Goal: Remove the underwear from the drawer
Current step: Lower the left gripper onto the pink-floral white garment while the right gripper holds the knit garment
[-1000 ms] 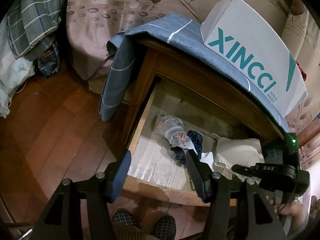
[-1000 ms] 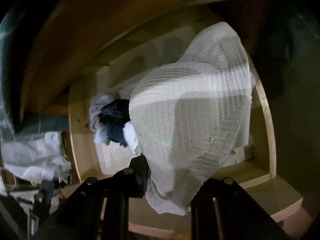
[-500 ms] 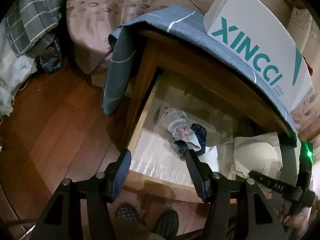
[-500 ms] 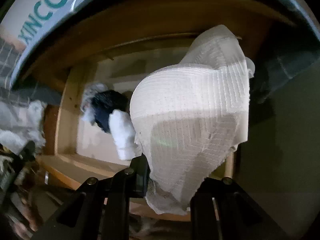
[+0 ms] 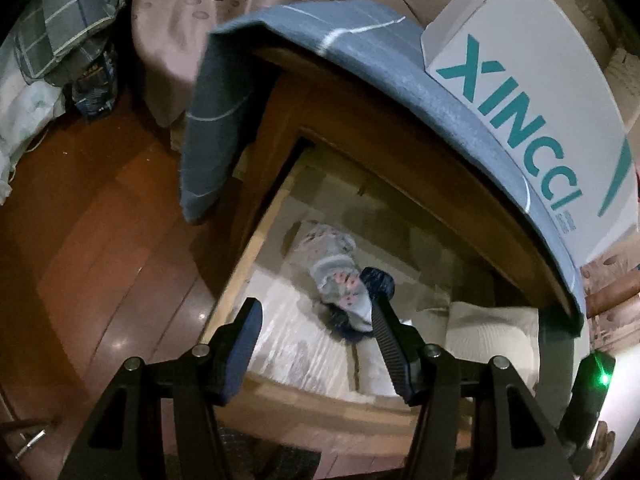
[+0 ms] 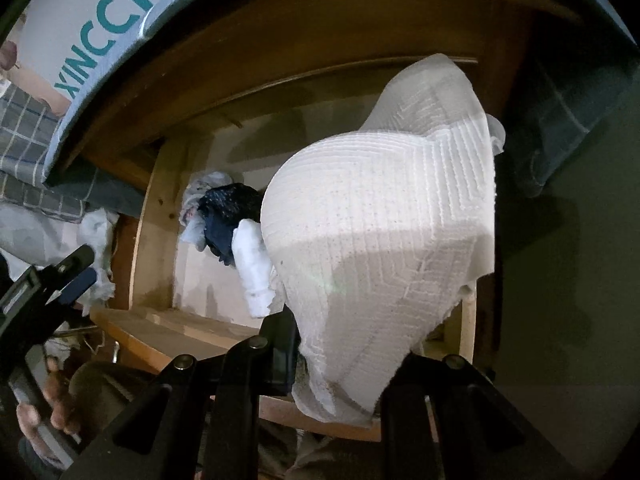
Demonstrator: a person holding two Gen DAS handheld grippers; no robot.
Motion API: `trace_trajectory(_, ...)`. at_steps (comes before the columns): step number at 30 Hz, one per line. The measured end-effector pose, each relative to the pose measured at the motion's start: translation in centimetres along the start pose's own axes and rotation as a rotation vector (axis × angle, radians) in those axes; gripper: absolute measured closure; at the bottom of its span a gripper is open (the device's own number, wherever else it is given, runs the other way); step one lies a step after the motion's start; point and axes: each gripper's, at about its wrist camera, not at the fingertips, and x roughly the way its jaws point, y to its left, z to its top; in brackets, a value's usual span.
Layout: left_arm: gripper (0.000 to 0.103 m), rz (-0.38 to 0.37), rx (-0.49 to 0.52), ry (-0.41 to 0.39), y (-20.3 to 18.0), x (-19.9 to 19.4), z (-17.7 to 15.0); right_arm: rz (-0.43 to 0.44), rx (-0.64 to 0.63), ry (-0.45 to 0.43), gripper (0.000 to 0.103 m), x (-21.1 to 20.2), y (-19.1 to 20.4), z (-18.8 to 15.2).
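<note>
White ribbed knit underwear [image 6: 380, 240] pinched in right tool [image 6: 336, 364], hanging above open pale-wood drawer [image 5: 236, 276]. Rolled grey patterned and navy socks [image 5: 340, 280] on drawer floor. Left tool [image 5: 316, 344] spread, empty, over drawer front. White teal-lettered shoebox [image 5: 532, 92] on blue-cloth-covered counter [image 5: 400, 60].

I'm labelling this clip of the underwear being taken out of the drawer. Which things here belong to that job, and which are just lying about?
Part of the job:
- white underwear, gripped by the right gripper
- open drawer
- left gripper, open above the drawer

Just lying about:
- XINCCI shoe box
- blue cloth over the cabinet top
- rolled socks left in the drawer
- plaid bedding
</note>
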Motion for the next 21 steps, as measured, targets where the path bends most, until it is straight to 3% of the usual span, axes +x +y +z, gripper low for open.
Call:
trace_trajectory(5, 0.045, -0.02, 0.008, 0.038, -1.9, 2.6, 0.9, 0.033, 0.021, 0.001, 0.087, 0.2, -0.3, 0.0)
trace_trajectory(12, 0.045, -0.015, -0.087, 0.123, -1.7, 6.7, 1.7, 0.072, 0.048, 0.004, 0.087, 0.4, -0.7, 0.0)
trace_trajectory(21, 0.045, 0.014, -0.169, 0.16, -1.2, 9.4, 2.3, 0.109, 0.066, 0.012, 0.087, 0.7, -1.0, 0.1)
